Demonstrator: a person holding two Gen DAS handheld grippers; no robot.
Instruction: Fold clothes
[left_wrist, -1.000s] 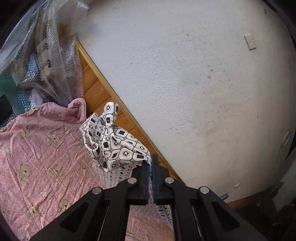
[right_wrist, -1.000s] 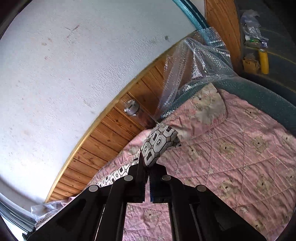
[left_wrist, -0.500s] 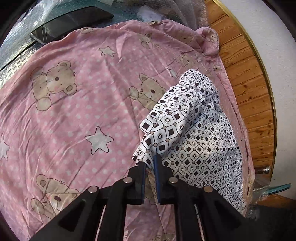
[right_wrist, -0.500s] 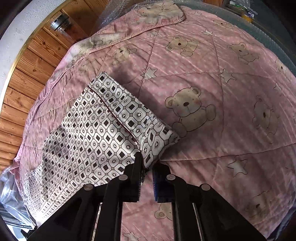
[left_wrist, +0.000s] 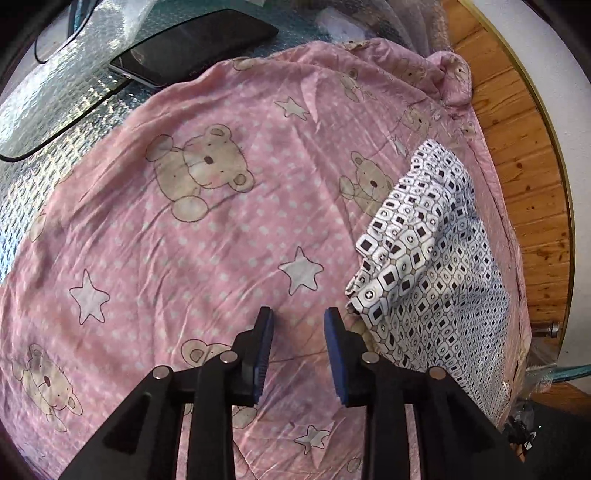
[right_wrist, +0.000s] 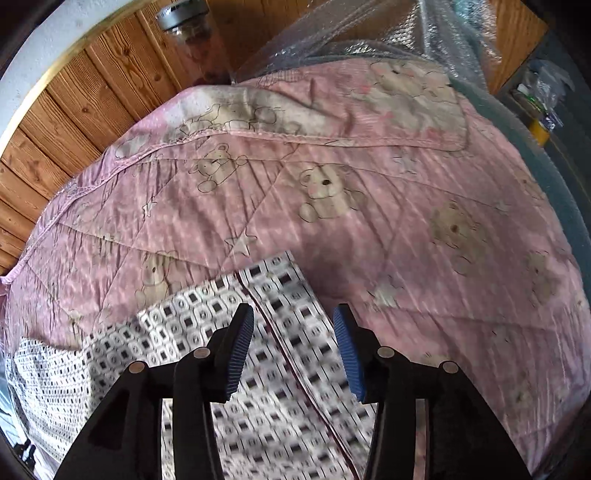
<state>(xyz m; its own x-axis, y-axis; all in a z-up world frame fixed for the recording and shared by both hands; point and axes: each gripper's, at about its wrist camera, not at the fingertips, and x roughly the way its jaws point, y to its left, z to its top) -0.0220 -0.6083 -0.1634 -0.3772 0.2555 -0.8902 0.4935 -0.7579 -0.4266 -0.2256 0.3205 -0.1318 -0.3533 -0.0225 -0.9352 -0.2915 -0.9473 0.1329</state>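
Observation:
A white garment (left_wrist: 432, 266) with a black geometric print lies spread on a pink teddy-bear quilt (left_wrist: 192, 236). In the left wrist view it lies to the right, one corner raised in a fold just right of my left gripper (left_wrist: 298, 317). That gripper stands open over the quilt, nothing between its fingers. In the right wrist view the garment (right_wrist: 184, 332) fills the lower left, a dark red seam running down it. My right gripper (right_wrist: 293, 317) hangs open above the garment's upper edge, holding nothing.
A dark phone (left_wrist: 192, 44) lies on bubble wrap (left_wrist: 44, 122) beyond the quilt's far edge. Wooden panelling (left_wrist: 524, 155) runs along the right of the bed. A metal fitting (right_wrist: 184, 14) sits on the panelling (right_wrist: 74, 107). Clutter (right_wrist: 539, 99) lies at far right.
Both grippers have opened and let go of the garment's corners. The garment, held up a second ago, now lies flat on the quilt.

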